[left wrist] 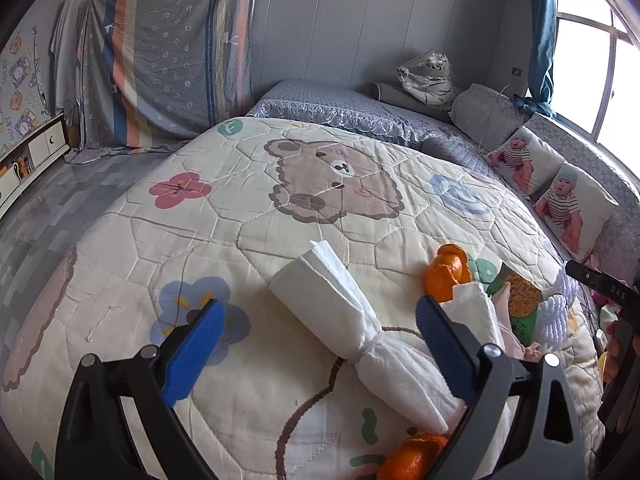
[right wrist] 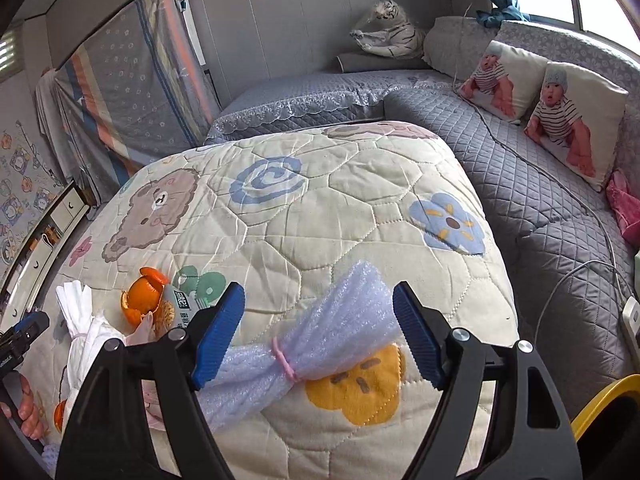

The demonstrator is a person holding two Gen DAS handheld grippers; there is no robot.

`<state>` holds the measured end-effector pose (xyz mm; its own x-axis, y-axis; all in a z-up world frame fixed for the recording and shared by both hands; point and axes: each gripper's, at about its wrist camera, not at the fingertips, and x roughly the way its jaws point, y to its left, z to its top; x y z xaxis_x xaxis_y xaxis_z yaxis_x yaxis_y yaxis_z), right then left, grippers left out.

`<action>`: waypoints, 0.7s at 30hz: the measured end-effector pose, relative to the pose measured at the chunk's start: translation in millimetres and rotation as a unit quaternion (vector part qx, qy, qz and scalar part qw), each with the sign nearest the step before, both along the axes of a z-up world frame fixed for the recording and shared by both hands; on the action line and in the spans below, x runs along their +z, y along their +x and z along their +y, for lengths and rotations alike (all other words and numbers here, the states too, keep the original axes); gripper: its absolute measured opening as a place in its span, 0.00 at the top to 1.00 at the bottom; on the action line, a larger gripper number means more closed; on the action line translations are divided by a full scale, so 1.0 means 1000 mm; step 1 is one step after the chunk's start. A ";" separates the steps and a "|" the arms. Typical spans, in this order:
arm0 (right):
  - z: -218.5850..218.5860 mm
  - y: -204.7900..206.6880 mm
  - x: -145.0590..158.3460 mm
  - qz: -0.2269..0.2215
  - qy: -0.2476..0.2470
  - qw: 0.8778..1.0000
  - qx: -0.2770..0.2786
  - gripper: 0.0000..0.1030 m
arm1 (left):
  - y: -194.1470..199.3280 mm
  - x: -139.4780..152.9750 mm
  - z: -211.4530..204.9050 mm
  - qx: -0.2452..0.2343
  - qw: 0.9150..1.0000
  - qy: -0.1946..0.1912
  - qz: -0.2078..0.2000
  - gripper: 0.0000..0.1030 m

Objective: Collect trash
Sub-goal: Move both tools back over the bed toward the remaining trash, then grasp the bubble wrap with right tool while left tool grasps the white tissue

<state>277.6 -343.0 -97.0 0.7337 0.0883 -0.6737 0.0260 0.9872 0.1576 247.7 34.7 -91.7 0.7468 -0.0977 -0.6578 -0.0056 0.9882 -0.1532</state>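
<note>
Both grippers look alike — the left gripper [left wrist: 320, 320] and right gripper [right wrist: 319, 320] have matte black forked arms with cut-out slots, silver round pivot pins, and blue ribbed pads [right wrist: 416, 340]. White lettering — "DAS" — marks the right gripper's black body.

White letters "DAS" readable on the black right hand-held gripper [left wrist: 612, 292]; print on the green snack packet [left wrist: 520, 300] too small to read.

Both wrist views look steeply down and forward, close over the quilt [left wrist: 248, 216], toward the far wall. The left view sits left of the right; both share the orange peel [left wrist: 446, 272] and packet [right wrist: 180, 308].
</note>
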 end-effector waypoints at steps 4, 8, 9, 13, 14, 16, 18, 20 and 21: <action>0.000 0.004 -0.010 0.015 0.003 1.000 -0.001 0.30 | 0.011 -0.006 -0.004 -0.003 1.000 0.003 0.012 0.10; 0.000 0.008 -0.015 0.024 0.005 1.000 0.000 0.37 | 0.019 -0.012 -0.005 -0.005 1.000 -0.003 0.027 0.20; 0.000 0.008 -0.016 0.026 0.002 1.000 0.000 0.42 | 0.021 -0.014 -0.006 -0.005 1.000 -0.005 0.030 0.23; 0.000 0.008 -0.019 0.032 0.003 0.999 -0.001 0.53 | 0.025 -0.022 -0.009 -0.006 0.999 -0.004 0.043 0.38; 0.001 0.009 -0.019 0.033 0.000 0.999 0.000 0.58 | 0.026 -0.024 -0.010 -0.009 0.999 -0.005 0.049 0.42; 0.001 0.009 -0.020 0.036 -0.001 0.999 0.002 0.62 | 0.028 -0.029 -0.011 -0.012 0.998 -0.008 0.058 0.50; 0.001 0.010 -0.022 0.040 0.005 0.999 0.007 0.69 | 0.028 -0.031 -0.013 -0.015 0.998 -0.007 0.060 0.56; 0.004 0.011 -0.023 0.042 0.003 0.999 0.011 0.72 | 0.028 -0.030 -0.015 -0.016 0.998 -0.002 0.056 0.59; 0.005 0.011 -0.023 0.042 0.000 0.999 0.013 0.75 | 0.027 -0.029 -0.016 -0.016 0.998 -0.002 0.054 0.61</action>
<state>288.4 -337.7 -120.5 0.6720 0.1062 -0.7329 0.0138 0.9877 0.1558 274.9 19.1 -121.1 0.6680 -0.1235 -0.7339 0.0097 0.9875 -0.1573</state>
